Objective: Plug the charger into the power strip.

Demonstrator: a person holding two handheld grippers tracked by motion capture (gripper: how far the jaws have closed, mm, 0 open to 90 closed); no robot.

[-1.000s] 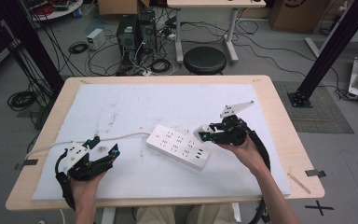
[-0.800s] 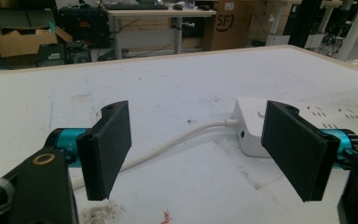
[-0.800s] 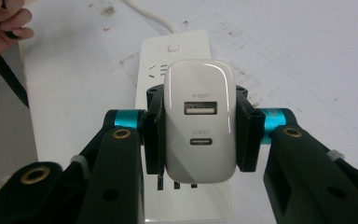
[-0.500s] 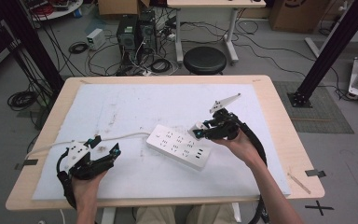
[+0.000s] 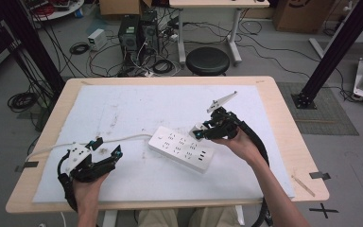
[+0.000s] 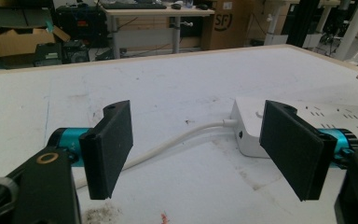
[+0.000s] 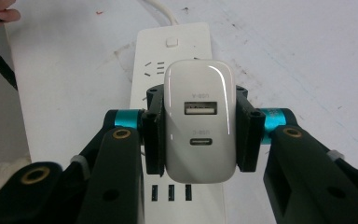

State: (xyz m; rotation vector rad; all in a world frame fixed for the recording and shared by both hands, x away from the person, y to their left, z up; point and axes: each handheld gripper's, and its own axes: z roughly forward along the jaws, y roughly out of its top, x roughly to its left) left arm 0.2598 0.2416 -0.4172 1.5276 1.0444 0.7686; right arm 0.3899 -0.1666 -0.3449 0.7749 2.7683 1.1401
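Note:
A white power strip (image 5: 182,147) lies at the middle of the white mat, its white cable (image 5: 94,142) running left past my left gripper. My right gripper (image 5: 199,132) is shut on a white USB charger (image 7: 199,120) and holds it just above the strip (image 7: 172,60), its USB ports facing the camera. My left gripper (image 5: 106,149) rests open on the mat at the front left, nothing between its jaws. In the left gripper view the cable (image 6: 177,142) runs between the jaws to the strip's end (image 6: 251,128).
The wooden table (image 5: 293,142) carries a white mat (image 5: 137,109). A wooden stick (image 5: 305,185) and a black tape piece (image 5: 319,175) lie at the front right edge. Beyond the table stand a black stool (image 5: 208,60), computer cases and floor cables.
My right gripper has carried the charger leftward and slightly nearer, from beside the strip's right end to above the strip. The left gripper has barely moved.

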